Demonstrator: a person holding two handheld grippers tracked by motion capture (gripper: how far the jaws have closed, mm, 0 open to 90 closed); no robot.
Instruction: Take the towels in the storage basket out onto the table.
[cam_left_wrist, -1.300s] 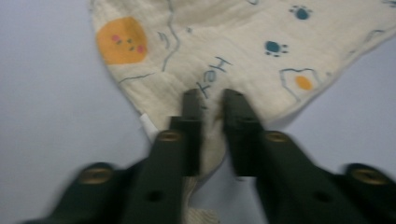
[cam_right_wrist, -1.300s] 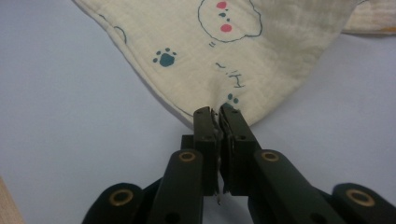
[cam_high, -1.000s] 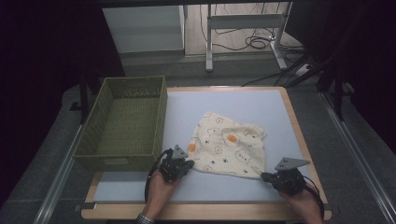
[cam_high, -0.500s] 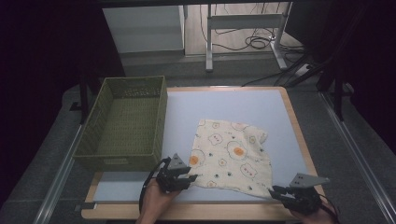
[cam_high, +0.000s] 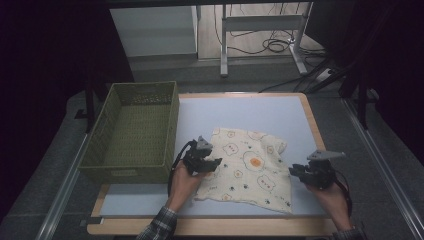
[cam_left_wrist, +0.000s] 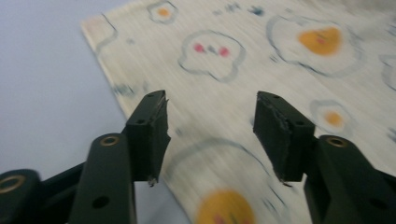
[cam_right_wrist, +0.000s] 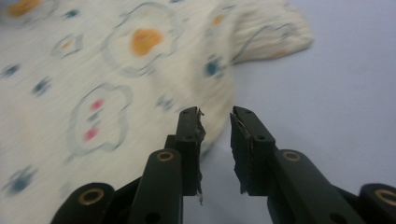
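Cloth (cam_high: 247, 167) lay flat, released, between your left gripper (cam_left_wrist: 210, 135), spread over its edge, and right gripper (cam_right_wrist: 215, 142), narrowly parted beside it; folding and basket (cam_high: 132, 132) seemingly remained.

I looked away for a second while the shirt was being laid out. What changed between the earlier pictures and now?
The shirt went from bunched up to spread flat, pulled toward the table's near edge. Both grippers have let it go: the left gripper has just been opening above the cloth, and the right gripper stands slightly open with nothing between its fingers. The basket stayed put.
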